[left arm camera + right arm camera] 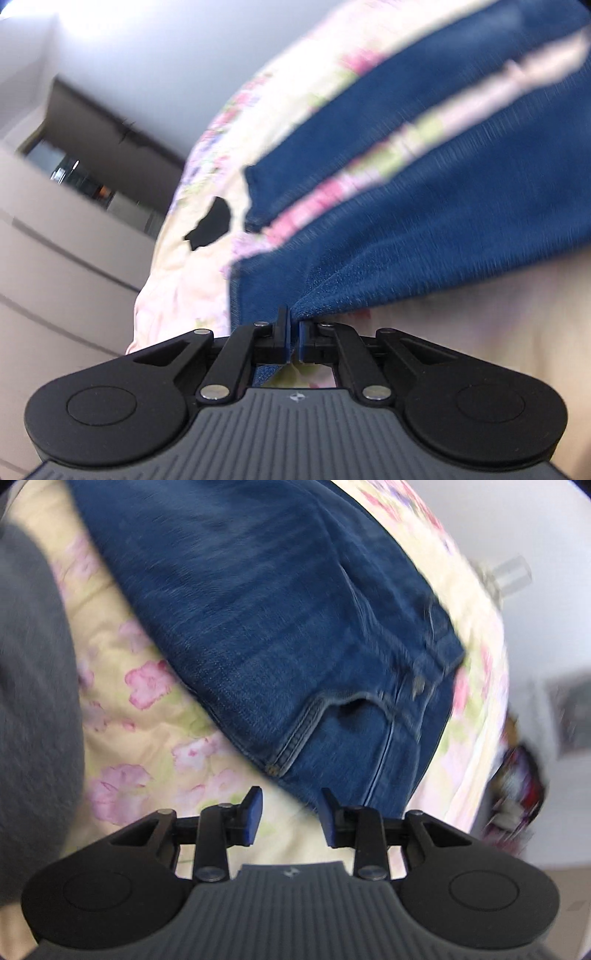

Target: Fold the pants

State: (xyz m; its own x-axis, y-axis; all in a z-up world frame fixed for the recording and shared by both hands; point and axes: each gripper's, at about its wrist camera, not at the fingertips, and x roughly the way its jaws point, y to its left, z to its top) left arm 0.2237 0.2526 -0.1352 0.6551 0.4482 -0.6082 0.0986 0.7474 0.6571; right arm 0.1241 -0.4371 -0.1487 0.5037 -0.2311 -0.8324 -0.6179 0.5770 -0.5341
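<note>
Bedsheet (147, 723) with pink flowers carries the blue pants (280, 627), lying spread and not yet folded. Left gripper (293, 334) is closed on their edge; right gripper (291, 814) stands half open, empty, near the pocket (347, 705).

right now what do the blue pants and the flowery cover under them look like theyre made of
Pants: blue denim, likely cotton, matte; visible weave, faded streaks, contrast-stitched pocket with a rivet.
Flowery cover: thin woven fabric, probably cotton or a blend, matte, softly creased, printed with pink flowers on cream.
</note>
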